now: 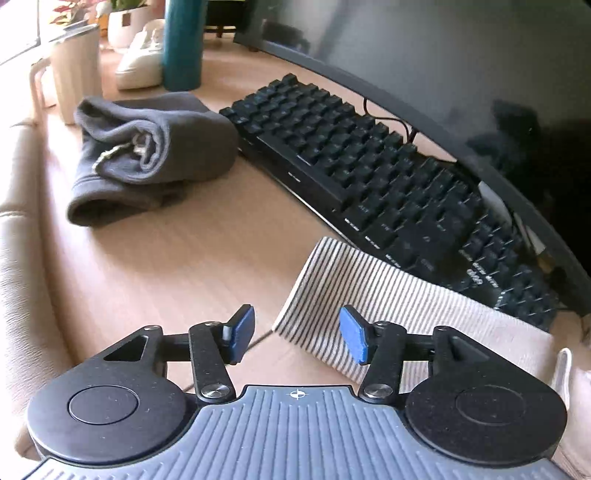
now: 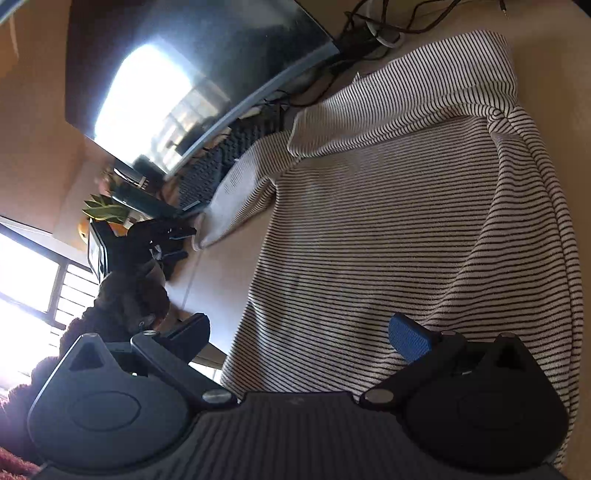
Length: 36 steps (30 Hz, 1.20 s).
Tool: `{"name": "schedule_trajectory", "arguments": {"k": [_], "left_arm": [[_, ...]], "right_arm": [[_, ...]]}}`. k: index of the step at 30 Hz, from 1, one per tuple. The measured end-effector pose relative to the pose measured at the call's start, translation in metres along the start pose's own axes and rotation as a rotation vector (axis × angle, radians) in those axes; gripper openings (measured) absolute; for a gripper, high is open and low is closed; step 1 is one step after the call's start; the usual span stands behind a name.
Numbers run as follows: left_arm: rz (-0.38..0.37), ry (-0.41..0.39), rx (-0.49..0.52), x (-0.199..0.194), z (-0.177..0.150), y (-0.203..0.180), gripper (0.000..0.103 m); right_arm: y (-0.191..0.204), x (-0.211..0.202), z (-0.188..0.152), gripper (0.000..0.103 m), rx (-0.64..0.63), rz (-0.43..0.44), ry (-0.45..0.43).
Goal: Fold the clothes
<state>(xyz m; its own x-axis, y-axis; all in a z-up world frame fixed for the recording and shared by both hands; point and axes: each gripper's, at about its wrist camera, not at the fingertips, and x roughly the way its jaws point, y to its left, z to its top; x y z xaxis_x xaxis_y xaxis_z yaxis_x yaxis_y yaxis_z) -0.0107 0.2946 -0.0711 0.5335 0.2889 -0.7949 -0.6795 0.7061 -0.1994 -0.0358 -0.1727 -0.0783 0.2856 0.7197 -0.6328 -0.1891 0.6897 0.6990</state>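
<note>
1. Two garments lie on a pale wood-look tabletop (image 1: 207, 258): a striped top (image 2: 406, 229), spread mostly flat, and a grey garment (image 1: 147, 155) bundled loosely, well apart from it.
2. One sleeve of the striped top reaches up to the black keyboard (image 1: 369, 173) and touches its front edge; a curved dark monitor (image 1: 424, 66) stands just behind the keyboard.
3. At the far end of the tabletop, beyond the grey garment, stand a cream mug (image 1: 74, 70), a teal bottle (image 1: 183, 44), a white shoe (image 1: 142, 59) and a potted plant (image 1: 125, 22).
4. A padded beige edge (image 1: 22, 236) runs along the near left side of the tabletop.
5. Cables (image 2: 373, 22) gather behind the monitor, and a bright window (image 2: 33, 284) fills the room's side.
6. The left gripper (image 1: 295, 334) hovers over the sleeve's end, its jaws spread with nothing between them.
7. The right gripper (image 2: 299, 336) sits low at the striped top's side edge, its jaws spread wide, one blue pad over the cloth.
</note>
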Motion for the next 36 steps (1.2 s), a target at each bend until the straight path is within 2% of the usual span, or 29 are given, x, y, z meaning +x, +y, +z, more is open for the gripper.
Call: {"name": "schedule_trajectory", "arguments": {"k": [2,3,8,10,12,13,16,18,20,27,32,36], "left_arm": [[-0.007,0.004,-0.03,0.01,-0.003,0.003,0.059],[-0.002,-0.02,-0.034,0.01,-0.006,0.001,0.06],[0.044,-0.05,0.033,0.015,-0.01,-0.015,0.065],[0.059,-0.054,0.072,0.016,-0.014,-0.023,0.063],[0.102,-0.065,0.12,0.015,-0.019,-0.032,0.05],[0.125,-0.072,0.139,0.015,-0.021,-0.036,0.049],[0.153,-0.084,0.161,0.013,-0.023,-0.041,0.032],[0.175,-0.084,0.171,0.009,-0.021,-0.043,0.015],[0.171,-0.076,0.16,0.002,-0.016,-0.043,0.012],[0.154,-0.162,0.162,-0.05,0.015,-0.065,0.008],[0.104,-0.22,0.212,-0.094,0.028,-0.103,0.008],[0.057,-0.287,0.306,-0.135,0.025,-0.147,0.008]], "right_arm": [[0.001,0.004,0.002,0.103,0.007,-0.027,0.014],[0.0,0.005,0.003,0.103,0.014,-0.039,0.019],[0.004,-0.002,0.006,0.103,0.002,-0.063,-0.009],[0.003,-0.005,0.005,0.103,0.006,-0.065,-0.019],[0.0,-0.007,0.002,0.103,0.019,-0.067,-0.029],[-0.001,-0.009,0.002,0.103,0.024,-0.066,-0.034],[-0.007,-0.015,0.001,0.103,0.036,-0.059,-0.053],[-0.01,-0.02,0.001,0.103,0.042,-0.047,-0.067],[-0.014,-0.024,0.0,0.103,0.046,-0.03,-0.08],[-0.028,-0.026,-0.001,0.103,0.05,0.051,-0.101],[-0.032,-0.023,-0.003,0.103,0.02,0.12,-0.107],[-0.037,-0.021,-0.007,0.103,0.013,0.174,-0.106]]}}
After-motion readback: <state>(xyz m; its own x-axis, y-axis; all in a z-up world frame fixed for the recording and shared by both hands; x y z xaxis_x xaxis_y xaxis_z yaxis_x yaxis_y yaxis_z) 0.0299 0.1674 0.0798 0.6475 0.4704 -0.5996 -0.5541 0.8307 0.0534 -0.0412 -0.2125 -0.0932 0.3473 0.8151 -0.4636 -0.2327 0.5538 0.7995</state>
